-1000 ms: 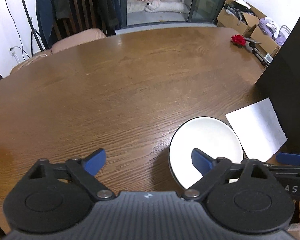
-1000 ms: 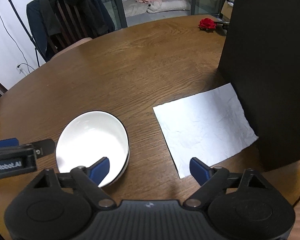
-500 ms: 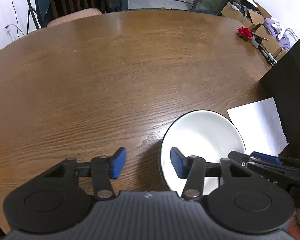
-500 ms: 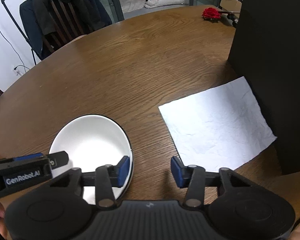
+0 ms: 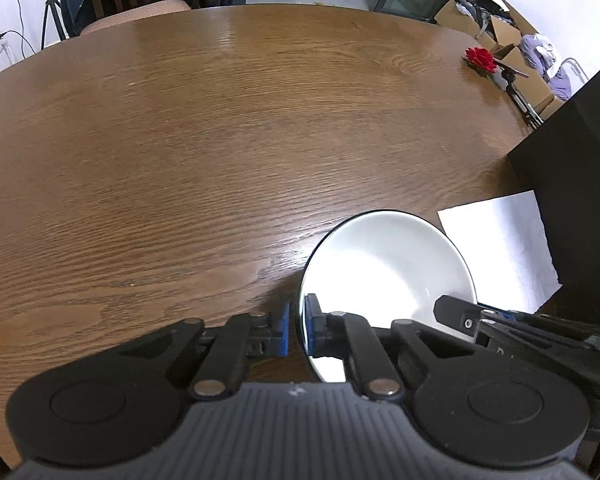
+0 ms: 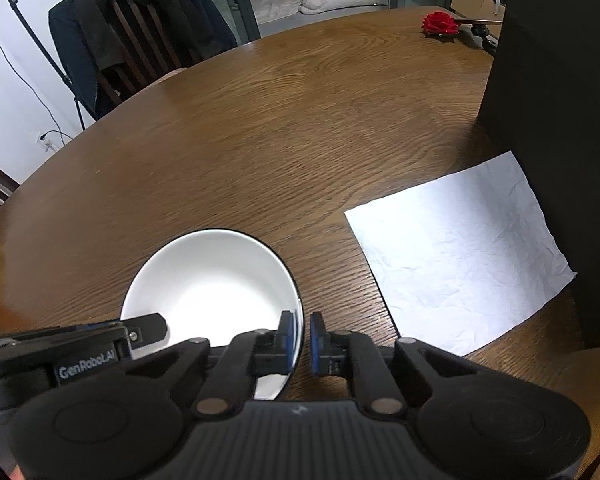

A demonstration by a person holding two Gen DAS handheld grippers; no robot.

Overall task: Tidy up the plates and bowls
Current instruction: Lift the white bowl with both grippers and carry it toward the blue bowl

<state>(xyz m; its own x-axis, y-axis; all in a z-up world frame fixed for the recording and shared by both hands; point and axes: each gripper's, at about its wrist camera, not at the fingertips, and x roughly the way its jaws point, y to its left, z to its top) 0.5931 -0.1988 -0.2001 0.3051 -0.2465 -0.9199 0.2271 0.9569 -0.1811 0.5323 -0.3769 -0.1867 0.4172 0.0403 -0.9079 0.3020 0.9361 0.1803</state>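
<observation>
A white bowl with a thin dark rim sits on the round wooden table. My left gripper is shut on the bowl's left rim, one blue pad inside and one outside. In the right wrist view the same white bowl has my right gripper shut on its right rim. Each gripper's black body shows at the edge of the other's view, across the bowl.
A crumpled white sheet of paper lies right of the bowl. A tall black box stands beyond it at the table's right edge. A red flower lies far back. A chair with dark clothes stands behind the table.
Both grippers came down and closed from wide open onto opposite sides of the bowl's rim. The bowl has stayed where it was on the table.
</observation>
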